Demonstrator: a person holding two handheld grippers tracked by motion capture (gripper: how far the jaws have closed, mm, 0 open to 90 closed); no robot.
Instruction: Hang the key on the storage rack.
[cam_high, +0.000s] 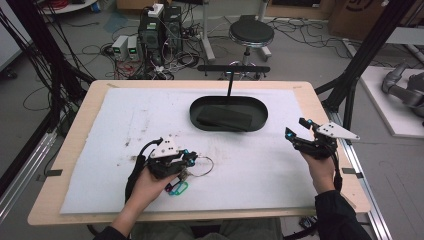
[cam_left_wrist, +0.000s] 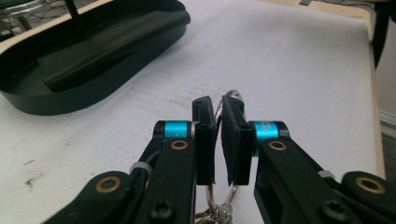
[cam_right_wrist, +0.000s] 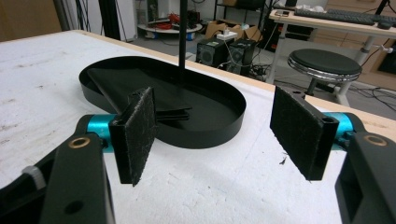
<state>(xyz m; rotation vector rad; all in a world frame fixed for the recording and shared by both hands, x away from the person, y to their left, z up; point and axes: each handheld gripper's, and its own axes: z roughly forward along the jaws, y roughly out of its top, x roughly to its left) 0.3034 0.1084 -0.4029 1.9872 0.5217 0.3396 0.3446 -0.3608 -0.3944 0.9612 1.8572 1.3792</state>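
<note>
Key ring (cam_high: 202, 166) is pinched by the left gripper (cam_high: 191, 158); the thin wire could be lost sideways. Right gripper (cam_high: 295, 127) is held released.

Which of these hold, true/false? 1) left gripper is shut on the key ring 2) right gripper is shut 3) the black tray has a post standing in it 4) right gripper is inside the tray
1) True: the left gripper has its jaws closed on the key ring.
2) False: the right gripper is open, nothing between its jaws.
3) True: the black tray has a thin upright post.
4) False: it hovers over the white mat, right of the tray.
</note>
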